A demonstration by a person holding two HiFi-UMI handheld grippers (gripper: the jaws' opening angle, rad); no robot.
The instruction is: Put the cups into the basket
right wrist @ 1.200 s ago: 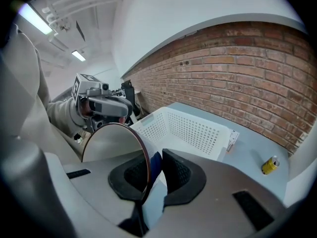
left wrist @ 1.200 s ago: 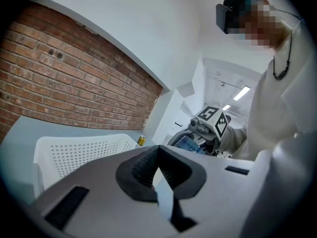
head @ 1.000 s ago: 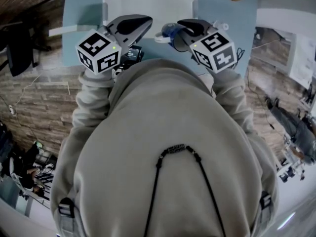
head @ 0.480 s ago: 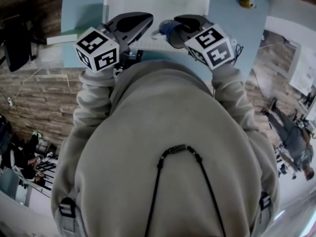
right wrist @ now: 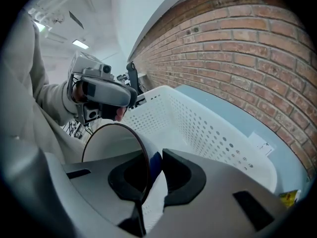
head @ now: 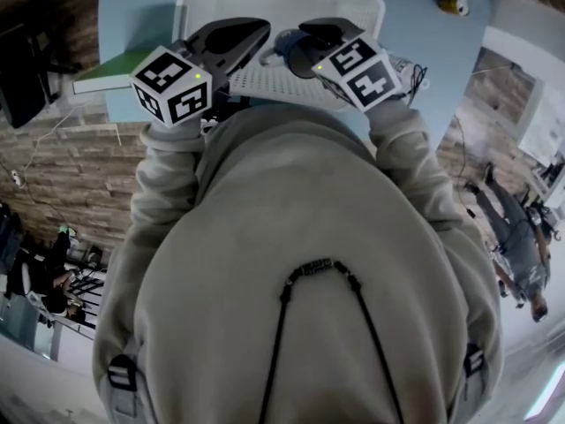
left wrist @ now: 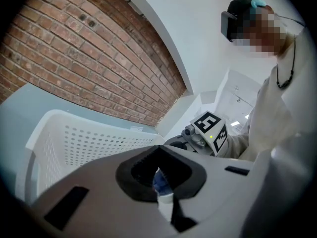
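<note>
A white perforated basket (head: 281, 85) stands on the pale blue table (head: 141, 7); it also fills the left gripper view (left wrist: 84, 138) and the right gripper view (right wrist: 198, 123). My right gripper (head: 305, 35) (right wrist: 148, 167) is shut on the wall of a cup (head: 290, 42) (right wrist: 111, 143), blue outside and white inside, held over the basket's near rim. My left gripper (head: 260, 29) (left wrist: 159, 175) hangs beside it at the same rim. Its jaws stand close together on a small blue and white piece (left wrist: 161, 182), the rest of which is hidden.
A small yellow object (head: 455, 5) (right wrist: 287, 197) lies at the table's far right. A green-edged flat board (head: 106, 73) sticks out at the table's left edge. A brick wall (left wrist: 99, 58) runs behind the table. My own torso hides the near table edge.
Both grippers have moved forward and down toward the basket. The right gripper with the cup now sits over the near rim instead of short of it.
</note>
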